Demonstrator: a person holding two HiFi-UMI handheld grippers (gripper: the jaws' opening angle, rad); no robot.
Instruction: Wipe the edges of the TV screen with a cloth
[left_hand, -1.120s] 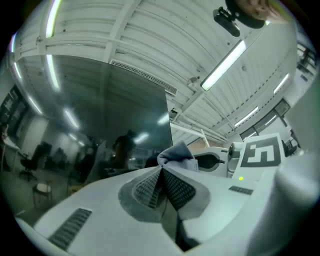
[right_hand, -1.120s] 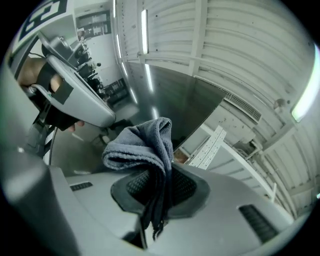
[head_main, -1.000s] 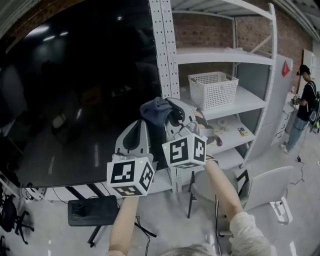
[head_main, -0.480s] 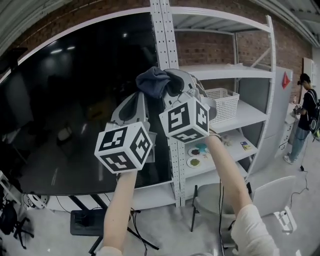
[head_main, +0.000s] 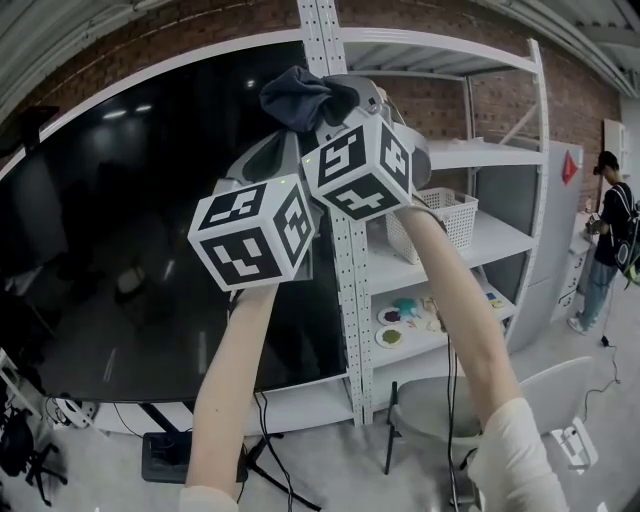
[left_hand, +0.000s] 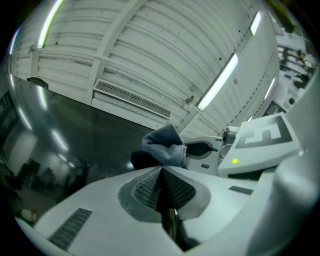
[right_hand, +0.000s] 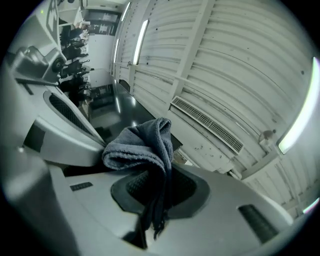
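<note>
Both grippers are held high at the upper right corner of the TV screen (head_main: 120, 220), close beside the perforated shelf upright (head_main: 350, 300). Right gripper (right_hand: 161, 187): jaws clamped on a grey-blue cloth (right_hand: 142, 145), which bunches out past the tips. Left gripper (left_hand: 161, 182): jaws pressed together with nothing between them, just beside the cloth. The cloth sits by the screen's top edge near that corner (contact with the bezel not resolvable in any view). Step in hand reads as setting the cloth at the start of an edge pass. Next move likely calls for pressing it flat to the border and drawing it along, hard jaw tips kept off the glass.
</note>
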